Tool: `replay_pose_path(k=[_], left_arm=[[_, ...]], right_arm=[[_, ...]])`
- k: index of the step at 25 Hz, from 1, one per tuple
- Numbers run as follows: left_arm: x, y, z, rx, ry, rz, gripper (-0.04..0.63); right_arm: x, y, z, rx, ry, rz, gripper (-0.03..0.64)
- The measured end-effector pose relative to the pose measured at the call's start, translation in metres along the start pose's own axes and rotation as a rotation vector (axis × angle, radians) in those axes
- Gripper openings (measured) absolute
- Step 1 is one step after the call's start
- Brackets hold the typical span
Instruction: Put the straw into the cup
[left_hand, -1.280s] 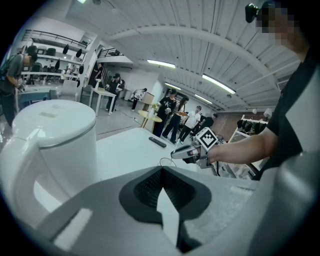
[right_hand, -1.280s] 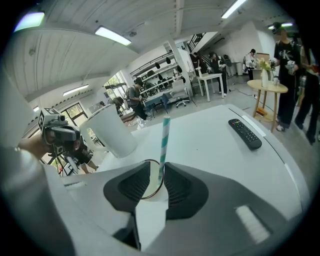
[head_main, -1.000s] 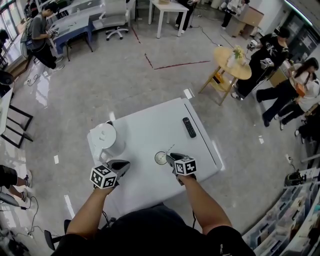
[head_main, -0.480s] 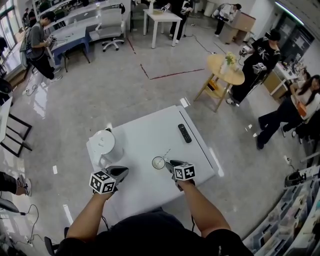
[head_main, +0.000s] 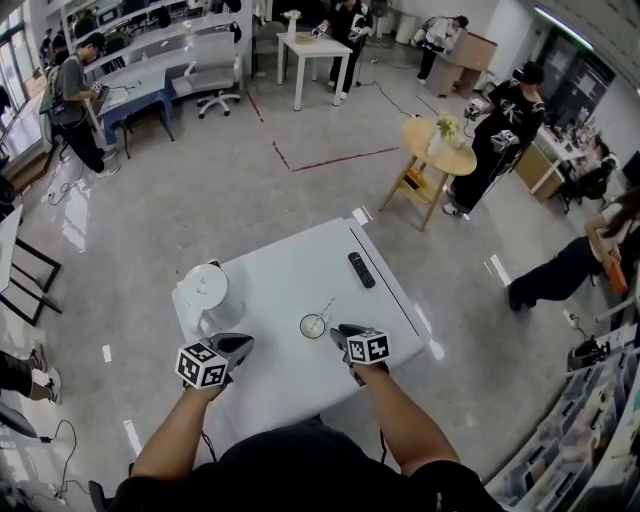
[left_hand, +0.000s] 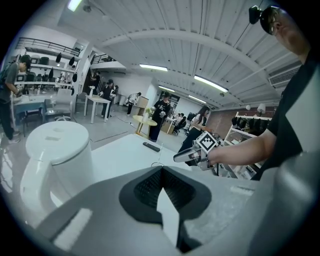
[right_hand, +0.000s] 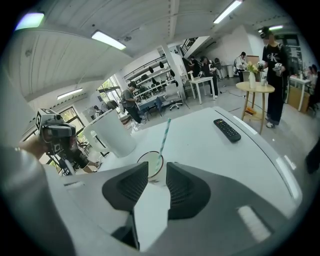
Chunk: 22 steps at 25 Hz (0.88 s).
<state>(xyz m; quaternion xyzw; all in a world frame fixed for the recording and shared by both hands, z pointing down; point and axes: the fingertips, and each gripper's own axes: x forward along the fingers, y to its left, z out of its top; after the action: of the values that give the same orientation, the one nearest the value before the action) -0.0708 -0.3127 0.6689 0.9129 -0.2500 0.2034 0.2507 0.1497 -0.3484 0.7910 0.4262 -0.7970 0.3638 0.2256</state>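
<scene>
A clear cup (head_main: 313, 326) stands on the white table (head_main: 290, 275), with a blue-and-white striped straw (head_main: 326, 307) inside it, leaning to the far right. In the right gripper view the cup (right_hand: 151, 167) and straw (right_hand: 163, 135) sit just past my jaws. My right gripper (head_main: 338, 331) is right beside the cup, its jaws a little apart and holding nothing. The left gripper (head_main: 245, 342) hovers over the table to the cup's left, jaws shut and empty.
A white electric kettle (head_main: 208, 295) stands at the table's left, close ahead of the left gripper. A black remote (head_main: 361, 270) lies near the right edge. People, desks and a round wooden table (head_main: 438, 147) are farther off on the floor.
The head view has tilted, so the table sits slightly lower and left in it. Both grippers hold about the same places; the straw stays in the cup.
</scene>
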Motion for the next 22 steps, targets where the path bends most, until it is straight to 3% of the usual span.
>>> replay_pose_path(k=[22], left_arm=[[-0.046,-0.023,0.018,0.070,-0.071,-0.003,0.002]], right_arm=[[-0.057,0.038,0.015,-0.041,-0.095,-0.041,0.135]])
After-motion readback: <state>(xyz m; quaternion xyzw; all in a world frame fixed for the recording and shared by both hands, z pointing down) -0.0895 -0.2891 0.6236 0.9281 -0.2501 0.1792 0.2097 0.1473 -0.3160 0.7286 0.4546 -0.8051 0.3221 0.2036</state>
